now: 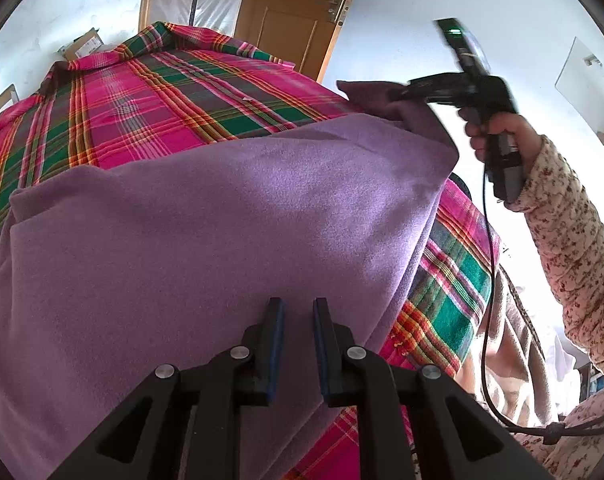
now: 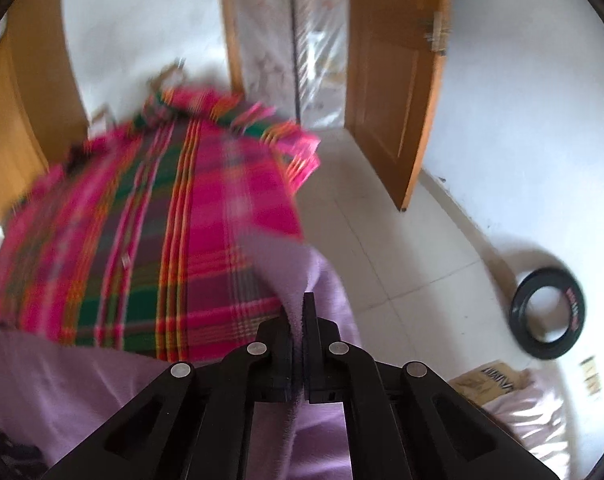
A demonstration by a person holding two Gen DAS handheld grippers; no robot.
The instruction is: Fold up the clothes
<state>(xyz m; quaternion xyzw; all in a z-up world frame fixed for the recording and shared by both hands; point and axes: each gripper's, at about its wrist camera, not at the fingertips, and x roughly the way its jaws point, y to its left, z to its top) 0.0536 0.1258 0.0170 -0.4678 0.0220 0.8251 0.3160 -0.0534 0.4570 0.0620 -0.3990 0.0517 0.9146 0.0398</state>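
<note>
Left claw (image 1: 298, 344) hangs with its jaws apart and nothing between them, hovering above the near part of the purple garment (image 1: 206, 216), which lies spread over the pink and green plaid bedspread (image 1: 150, 92) on the bed. Further right, the right claw (image 2: 298, 344) is clamped on a thin pinch of that same purple cloth at its far right corner, lifted off the bed, with the person's hand (image 1: 497, 132) in a floral sleeve (image 1: 569, 216) behind it. My worry is that the pinch looks narrow: a quick pull could slide the fleece out of the jaws, and the corner would drop short of its fold. With the left side unheld, the whole garment may drag across the bedspread instead of folding, or rumple the bedspread with it. The dangling cable (image 1: 487, 280) could snag too. On the floor at far right, a black ring (image 2: 547, 312) carries red lettering and a tan bag (image 2: 489, 380) dark print; both are too blurred to read.
</note>
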